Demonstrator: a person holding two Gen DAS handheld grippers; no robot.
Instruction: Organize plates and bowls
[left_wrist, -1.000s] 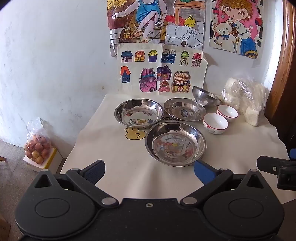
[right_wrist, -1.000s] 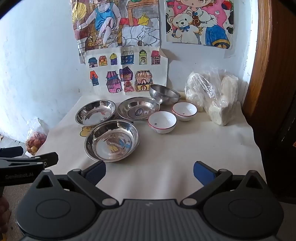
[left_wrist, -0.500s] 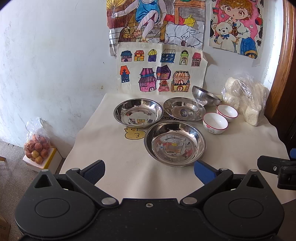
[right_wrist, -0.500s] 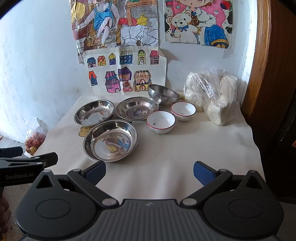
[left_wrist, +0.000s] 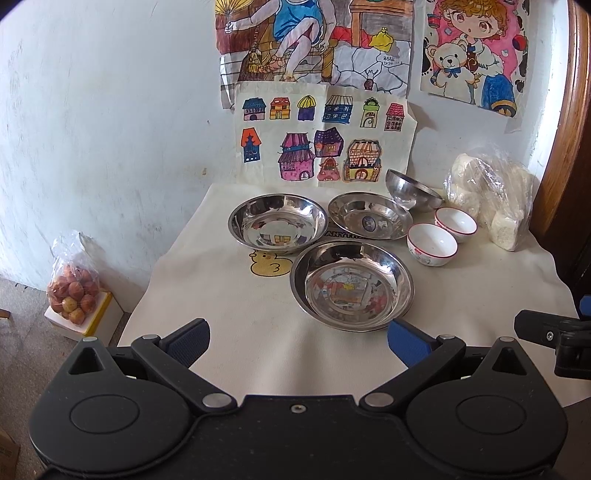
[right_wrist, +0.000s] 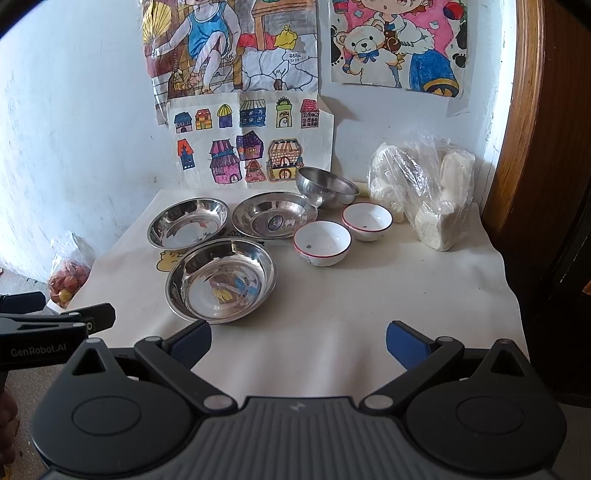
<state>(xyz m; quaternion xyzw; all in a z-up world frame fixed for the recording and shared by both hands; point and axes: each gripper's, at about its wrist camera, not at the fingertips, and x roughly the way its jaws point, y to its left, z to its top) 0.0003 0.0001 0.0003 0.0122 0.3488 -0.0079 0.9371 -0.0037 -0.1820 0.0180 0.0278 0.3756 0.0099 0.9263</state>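
Three shallow steel plates lie on the cloth-covered table: a near one (left_wrist: 351, 285) (right_wrist: 221, 280), a far left one (left_wrist: 277, 223) (right_wrist: 188, 222) and a far middle one (left_wrist: 369, 220) (right_wrist: 274, 220). A steel bowl (left_wrist: 408, 190) (right_wrist: 325, 186) leans tilted at the back. Two white bowls with red rims stand to the right, the nearer (left_wrist: 432, 243) (right_wrist: 322, 242) and the farther (left_wrist: 456, 223) (right_wrist: 366, 220). My left gripper (left_wrist: 297, 341) is open and empty just short of the near plate. My right gripper (right_wrist: 298, 341) is open and empty over bare cloth.
A clear plastic bag of white blocks (left_wrist: 491, 199) (right_wrist: 424, 188) sits at the back right by a wooden door frame (right_wrist: 517, 129). A bag of round fruit (left_wrist: 72, 291) rests on a box on the floor at left. Drawings hang on the wall behind.
Both grippers have edged slightly forward toward the table; the dishes sit a touch larger in view. Nothing on the table has moved and both grippers stay open.
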